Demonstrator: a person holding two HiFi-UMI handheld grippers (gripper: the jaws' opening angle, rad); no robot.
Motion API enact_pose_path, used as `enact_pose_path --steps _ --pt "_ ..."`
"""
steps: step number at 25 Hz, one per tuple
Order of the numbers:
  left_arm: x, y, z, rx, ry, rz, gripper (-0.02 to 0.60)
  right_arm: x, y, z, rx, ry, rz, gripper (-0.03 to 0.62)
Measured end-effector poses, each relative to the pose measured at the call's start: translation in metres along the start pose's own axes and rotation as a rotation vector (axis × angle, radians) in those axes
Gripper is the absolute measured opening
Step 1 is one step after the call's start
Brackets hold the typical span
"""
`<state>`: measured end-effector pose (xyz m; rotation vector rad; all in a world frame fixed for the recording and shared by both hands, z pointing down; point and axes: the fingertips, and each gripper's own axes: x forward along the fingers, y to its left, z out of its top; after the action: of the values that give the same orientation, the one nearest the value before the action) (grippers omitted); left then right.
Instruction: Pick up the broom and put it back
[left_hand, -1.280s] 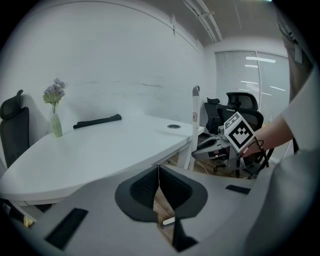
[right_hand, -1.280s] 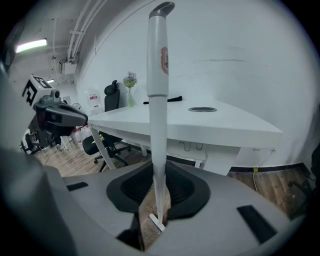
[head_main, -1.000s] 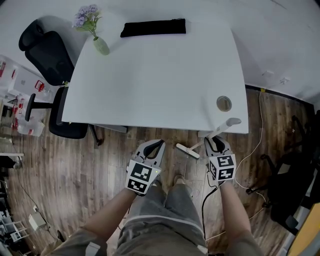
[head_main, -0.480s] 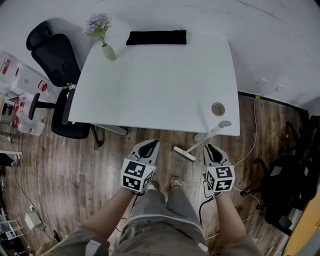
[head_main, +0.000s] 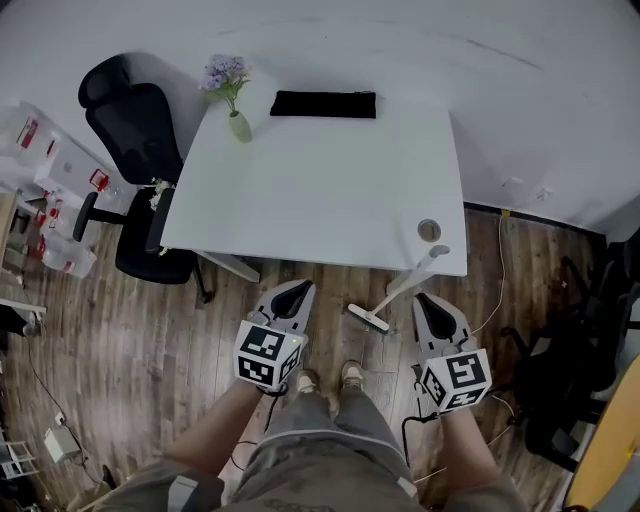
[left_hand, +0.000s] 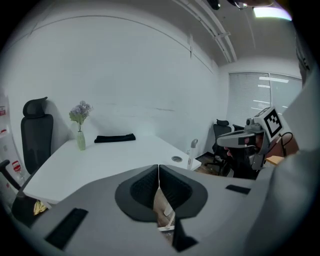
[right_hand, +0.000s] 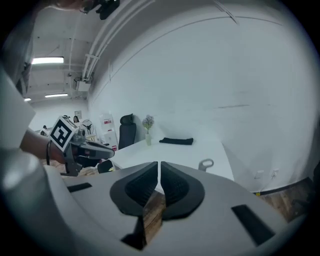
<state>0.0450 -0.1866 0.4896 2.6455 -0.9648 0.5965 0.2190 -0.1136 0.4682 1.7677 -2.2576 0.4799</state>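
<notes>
Beside the desk, a broom

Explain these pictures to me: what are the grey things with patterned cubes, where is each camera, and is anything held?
A person stands at a white desk, holding hand-operated tongs in each hand; the cubes are part of them. The head view looks down from the person's head; the other two views ride on the left tongs and the right tongs. On the desk stand a vase of flowers and a black pouch. The broom leans against the desk's edge, head on the floor, untouched. Both tongs are empty: the left are shut, the right have just been closing.
</notes>
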Motion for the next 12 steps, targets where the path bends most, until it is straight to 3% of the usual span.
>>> enact_pose_path --steps 5,12 --pt "-0.039 -0.005 0.025 0.053 -0.027 0.006 0.020 -0.032 0.044 0.057 -0.116 -0.061 0.060 0.035" --pt "-0.101 -0.009 0.062 0.084 -0.088 0.021 0.020 -0.065 0.105 0.112 -0.116 -0.150 0.156 0.032"
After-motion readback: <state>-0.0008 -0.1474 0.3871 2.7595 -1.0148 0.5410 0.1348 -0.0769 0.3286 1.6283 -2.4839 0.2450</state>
